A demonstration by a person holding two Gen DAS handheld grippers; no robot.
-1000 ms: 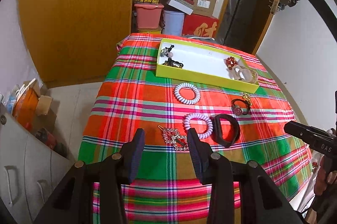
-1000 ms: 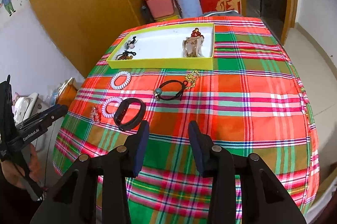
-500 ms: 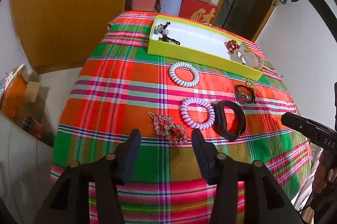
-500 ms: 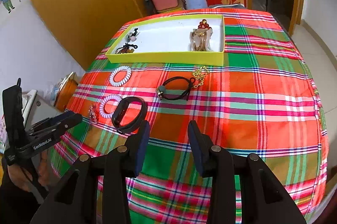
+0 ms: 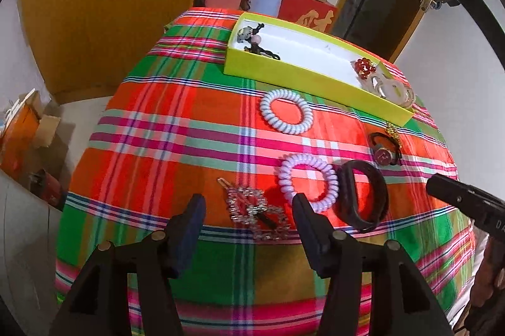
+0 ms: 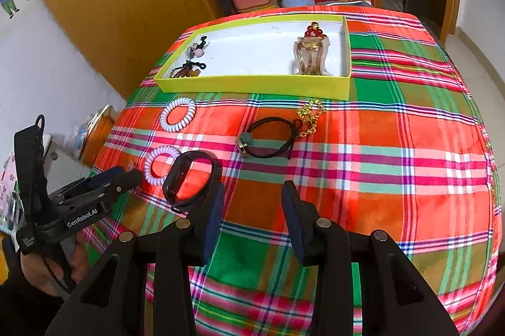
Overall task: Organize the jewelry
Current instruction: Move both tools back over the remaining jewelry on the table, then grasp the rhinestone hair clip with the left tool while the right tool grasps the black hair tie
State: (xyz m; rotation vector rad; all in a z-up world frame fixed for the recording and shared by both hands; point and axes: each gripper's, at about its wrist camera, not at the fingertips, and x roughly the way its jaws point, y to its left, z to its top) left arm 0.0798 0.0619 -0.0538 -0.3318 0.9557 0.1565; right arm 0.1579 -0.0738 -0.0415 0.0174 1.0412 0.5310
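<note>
Both tools are matte black plastic: the left gripper (image 5: 247,211) and the right gripper (image 6: 252,200) each carry 2 angular fingers faced with dark navy pads (image 6: 214,219), with a round silver screw head (image 6: 183,222) set into each finger behind its pad and a second further back. From the right wrist camera the left gripper's side bears white "GenRobot.AI" lettering (image 6: 82,218), with a black strap behind it. The left hand (image 6: 47,269) gripping its handle shows bare skin beside a dark sleeve.
</note>
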